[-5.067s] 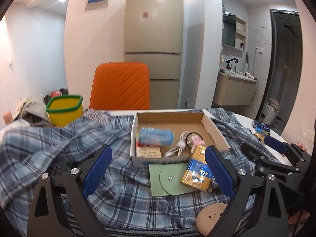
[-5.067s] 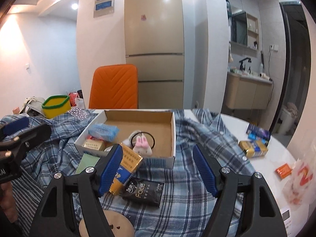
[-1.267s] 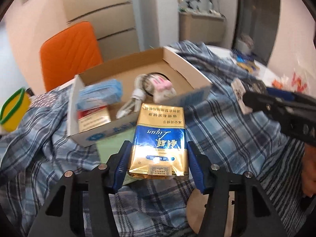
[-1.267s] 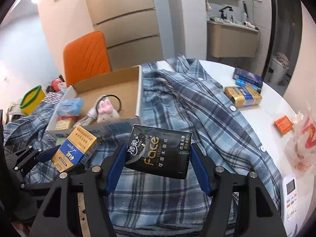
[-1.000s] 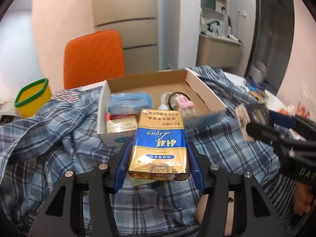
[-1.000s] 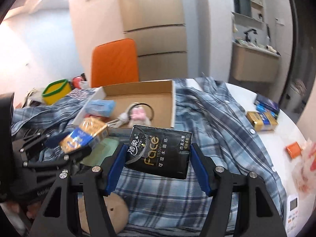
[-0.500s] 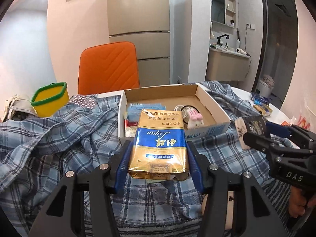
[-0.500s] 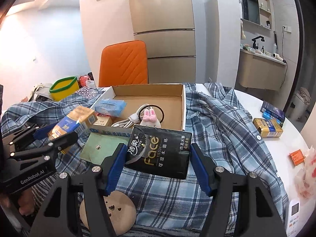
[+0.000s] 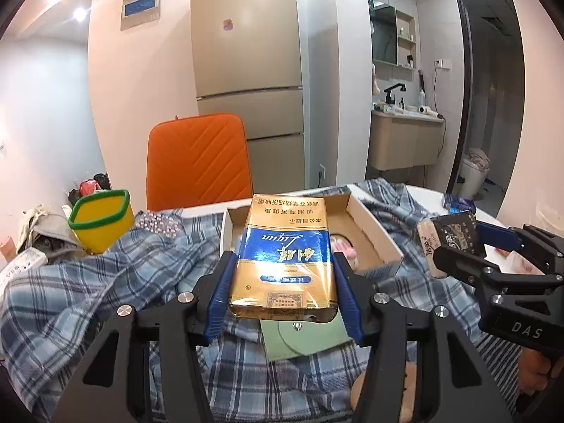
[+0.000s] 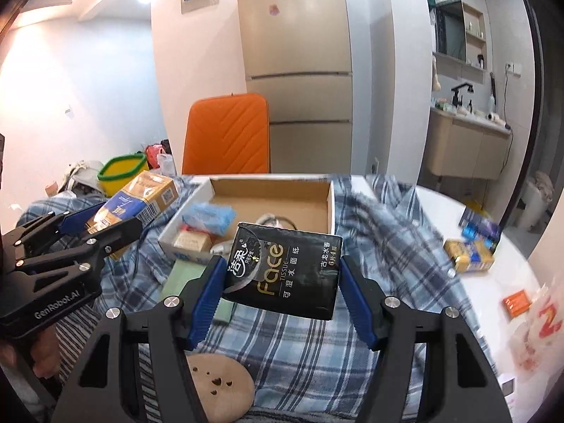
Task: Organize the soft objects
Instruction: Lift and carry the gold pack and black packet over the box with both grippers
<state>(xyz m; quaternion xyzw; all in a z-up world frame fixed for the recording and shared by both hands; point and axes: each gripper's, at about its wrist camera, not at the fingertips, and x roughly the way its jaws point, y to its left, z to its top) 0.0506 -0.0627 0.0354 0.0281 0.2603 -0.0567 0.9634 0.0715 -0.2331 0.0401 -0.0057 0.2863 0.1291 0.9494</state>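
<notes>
Gold-and-blue tissue pack (image 9: 283, 259) clamped in the left gripper (image 9: 283, 292) and black pack (image 10: 283, 271) pinched in the right gripper (image 10: 282, 301) hover at six o'clock of the box (image 10: 331, 208), where soft wrappers risk slipping.

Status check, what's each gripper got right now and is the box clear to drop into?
Left gripper shut on gold tissue pack. Right gripper shut on black Face pack. Both aloft short of cardboard box; its right half looks free.

The cardboard box (image 10: 331, 208) sits on the plaid shirt (image 10: 380, 246), chair (image 10: 229, 134) behind it, bucket (image 10: 121, 171) to its left.
</notes>
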